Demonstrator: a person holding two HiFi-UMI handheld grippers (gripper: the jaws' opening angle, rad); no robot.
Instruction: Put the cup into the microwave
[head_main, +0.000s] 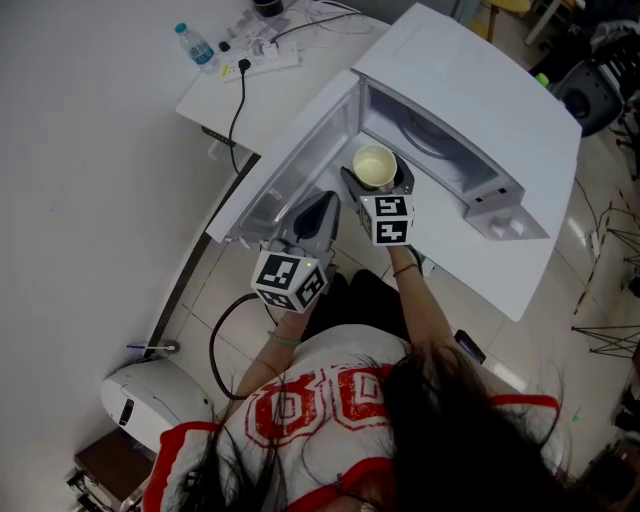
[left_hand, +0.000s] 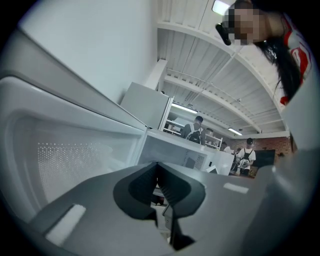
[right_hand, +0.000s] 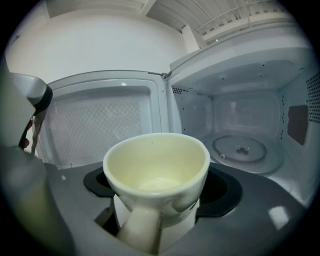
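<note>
A pale yellow cup (right_hand: 157, 172) sits upright between the jaws of my right gripper (right_hand: 160, 192), which is shut on it, handle toward the camera. In the head view the cup (head_main: 374, 167) hangs just in front of the white microwave's (head_main: 470, 120) open cavity. The glass turntable (right_hand: 243, 148) lies inside, to the right and beyond the cup. The microwave door (right_hand: 97, 120) stands swung open to the left. My left gripper (head_main: 312, 222) is by the open door (head_main: 285, 170), its jaws shut with nothing between them (left_hand: 159, 187).
The microwave stands on a white table (head_main: 500, 270). A second white table (head_main: 275, 95) behind holds a water bottle (head_main: 195, 45) and a power strip (head_main: 268, 60) with a black cable. A white appliance (head_main: 155, 400) sits on the floor at the left.
</note>
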